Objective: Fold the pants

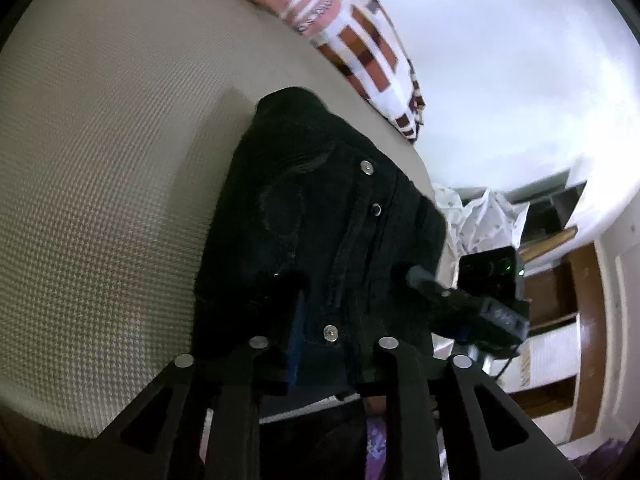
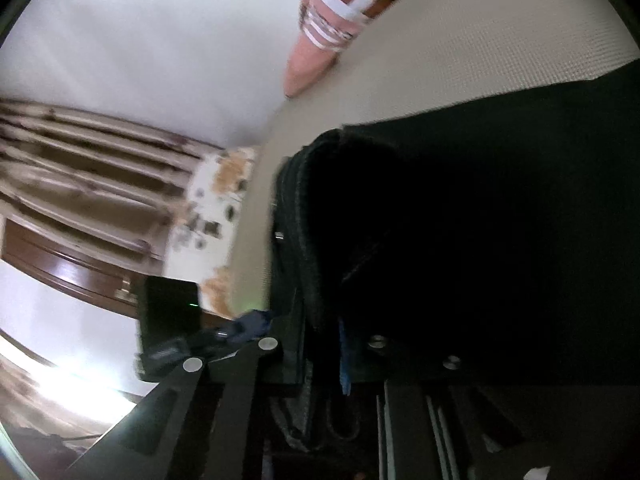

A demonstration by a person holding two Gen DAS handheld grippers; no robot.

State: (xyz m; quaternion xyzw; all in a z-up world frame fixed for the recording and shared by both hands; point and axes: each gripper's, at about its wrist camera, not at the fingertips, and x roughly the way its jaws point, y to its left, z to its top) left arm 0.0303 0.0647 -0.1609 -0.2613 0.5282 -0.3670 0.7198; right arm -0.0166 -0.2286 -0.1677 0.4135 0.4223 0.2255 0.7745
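Observation:
The black pants hang lifted over a beige woven bed surface, the waistband with metal buttons facing my left camera. My left gripper is shut on the pants' waist edge. In the right wrist view the pants fill the right half as a dark folded mass. My right gripper is shut on a thick bunched edge of the pants. The right gripper also shows in the left wrist view, beside the pants. The left gripper's body shows in the right wrist view, to the left.
A brown, white and pink patterned pillow lies at the far edge of the bed, also in the right wrist view. White wall behind. Wooden shelves and furniture stand at right. A curtain and a floral cloth show at left.

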